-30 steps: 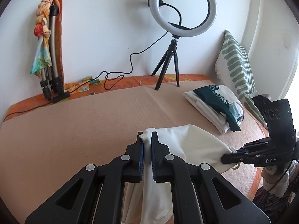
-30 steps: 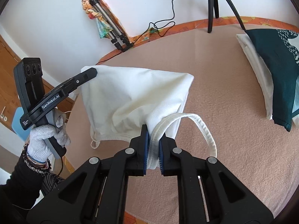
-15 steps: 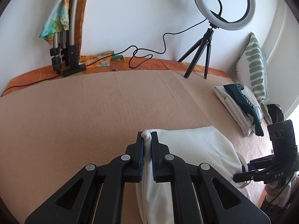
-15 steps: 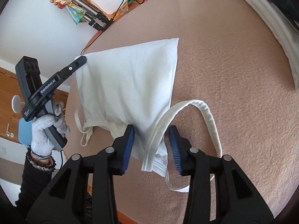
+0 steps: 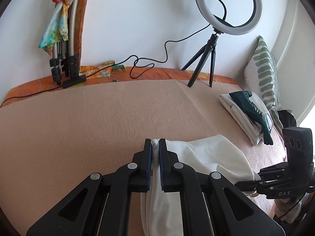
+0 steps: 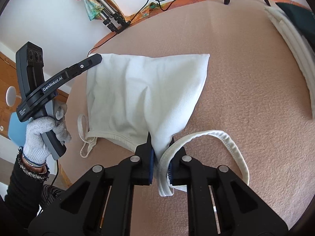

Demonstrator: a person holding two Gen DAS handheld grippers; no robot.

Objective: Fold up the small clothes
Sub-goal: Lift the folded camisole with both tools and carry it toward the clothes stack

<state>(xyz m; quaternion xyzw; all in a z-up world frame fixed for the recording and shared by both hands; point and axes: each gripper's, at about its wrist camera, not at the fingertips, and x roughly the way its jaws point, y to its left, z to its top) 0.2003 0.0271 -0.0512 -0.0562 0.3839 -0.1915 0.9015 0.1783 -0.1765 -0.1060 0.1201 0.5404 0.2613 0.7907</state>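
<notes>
Across the middle of both views spreads a tan blanket (image 5: 98,129) covering the bed, with an orange patterned sheet (image 5: 173,72) showing along its far edge. At 3 o'clock in the left wrist view a striped pillow (image 5: 265,72) leans on the wall above a stack of folded clothes (image 5: 248,116). At 1 o'clock stands a ring light (image 5: 228,7) on a small tripod. At 11 o'clock folded tripod legs (image 5: 65,45) with a bright scarf lean against the wall.

On the blanket lies a white tank top (image 6: 141,98), partly lifted, its strap (image 6: 226,143) looping out at 4 o'clock in the right wrist view. The left gripper (image 5: 155,147) is clamped on one corner of the tank top. The right gripper (image 6: 160,157) has its jaws slightly apart, with the top's edge and strap between them; whether they pinch the cloth I cannot tell.
</notes>
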